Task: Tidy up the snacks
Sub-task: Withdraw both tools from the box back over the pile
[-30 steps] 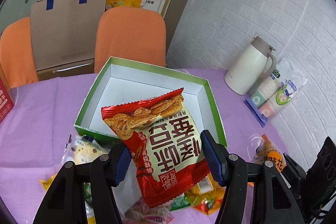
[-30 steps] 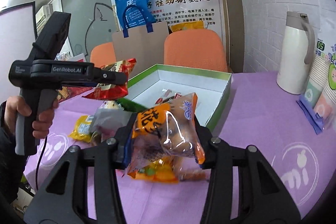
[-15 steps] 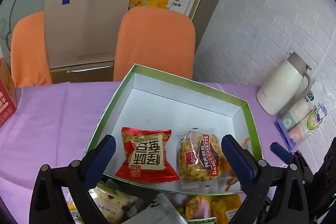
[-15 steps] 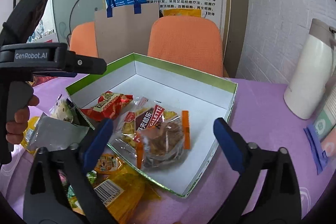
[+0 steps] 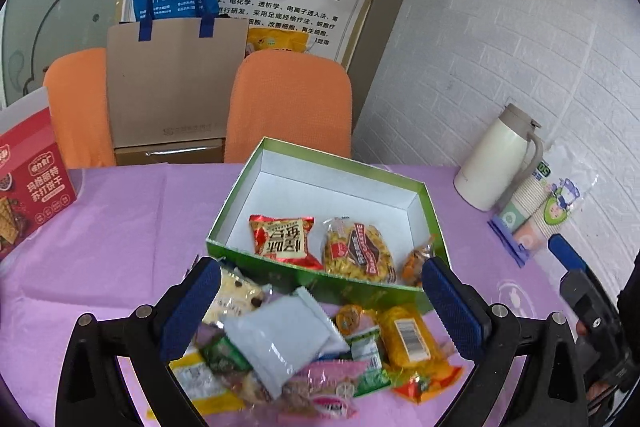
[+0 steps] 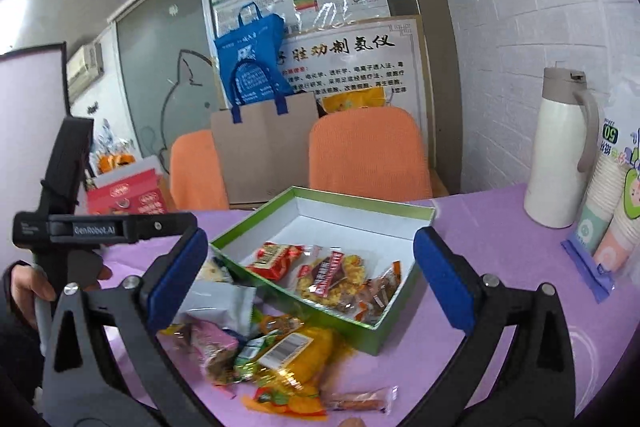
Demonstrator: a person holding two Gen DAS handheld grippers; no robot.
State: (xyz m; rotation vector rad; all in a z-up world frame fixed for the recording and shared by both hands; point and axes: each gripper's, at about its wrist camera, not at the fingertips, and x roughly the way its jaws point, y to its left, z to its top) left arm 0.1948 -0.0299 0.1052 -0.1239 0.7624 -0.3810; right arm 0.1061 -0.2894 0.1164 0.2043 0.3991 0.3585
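three snacks lie in the near end of the green box (image 5: 236, 201), on its white floor: a red packet (image 5: 285, 240) at the left, a clear bag of yellow biscuits (image 5: 358, 253) touching it on the right, and a small orange-trimmed pack (image 5: 416, 259) tucked into the near right corner. the far half of the box holds nothing. in the right wrist view the same three sit in a row along the near wall, red packet (image 6: 274, 259), biscuit bag (image 6: 332, 277), orange-trimmed pack (image 6: 376, 297).

just outside the box's near wall, a loose heap of snacks (image 5: 304, 351) rests on the purple tablecloth (image 5: 112, 227): a white pouch (image 5: 284, 339) on top, a yellow pack with a barcode (image 5: 408, 339) to its right, a pink wrapper (image 5: 332, 383) nearest the camera.

the left gripper (image 5: 320, 307) hangs above this heap, its blue-padded fingers spread wide with nothing between them; the box's near wall lies just beyond the tips. the right gripper (image 6: 310, 277) is likewise spread wide and empty, framing the box's near end and the heap (image 6: 256, 339) below. a hand (image 6: 28, 283) at the left edge grips the other tool's handle.

well to the right stand a white thermos (image 5: 500, 163) and a sleeve of paper cups (image 5: 540, 203); a red carton (image 5: 28, 187) sits at the far left.
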